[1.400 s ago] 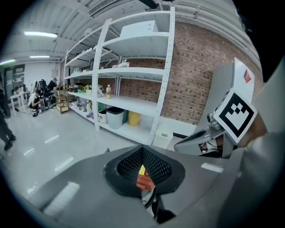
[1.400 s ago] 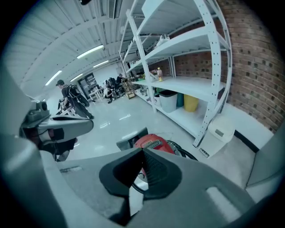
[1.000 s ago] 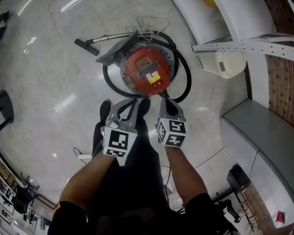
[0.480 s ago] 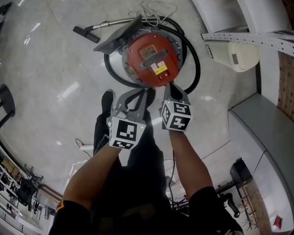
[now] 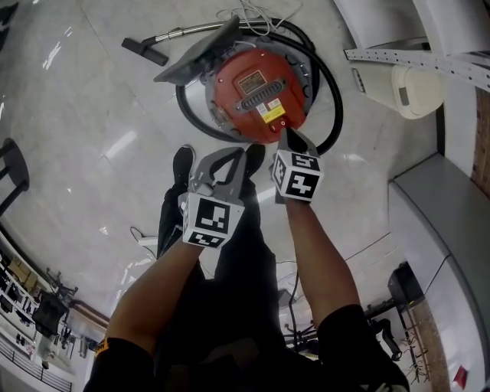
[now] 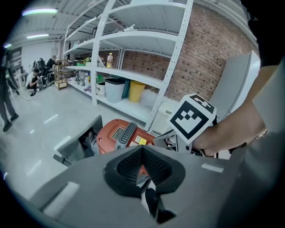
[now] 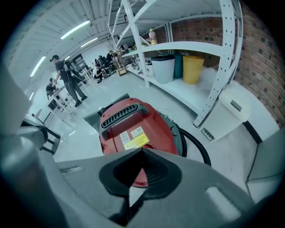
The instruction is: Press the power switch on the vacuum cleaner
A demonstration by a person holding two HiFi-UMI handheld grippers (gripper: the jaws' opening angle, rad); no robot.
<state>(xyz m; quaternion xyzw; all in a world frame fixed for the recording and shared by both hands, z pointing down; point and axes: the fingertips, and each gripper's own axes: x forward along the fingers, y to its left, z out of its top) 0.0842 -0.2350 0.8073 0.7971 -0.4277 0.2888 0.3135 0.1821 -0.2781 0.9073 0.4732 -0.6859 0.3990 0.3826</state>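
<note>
Both grippers are closed on nothing: the left gripper (image 5: 230, 158) hangs short of the red vacuum cleaner (image 5: 256, 88) on the floor (image 5: 92, 115), the right gripper (image 5: 285, 138) reaches its near edge, and the switch press appears unfinished.

We have the vacuum (image 5: 256, 96) at twelve o'clock, hose (image 5: 340, 92) around it, right gripper (image 5: 285, 133) at its six, left gripper (image 5: 232, 158) at seven.

The right gripper (image 5: 286, 135) is covering the near edge of the vacuum cleaner (image 5: 256, 80), so we are not seeing whether it is touching the power switch. The yellow label (image 5: 269, 112) is showing too small to read. The white cables (image 5: 243, 15) are running off the far edge.
</note>
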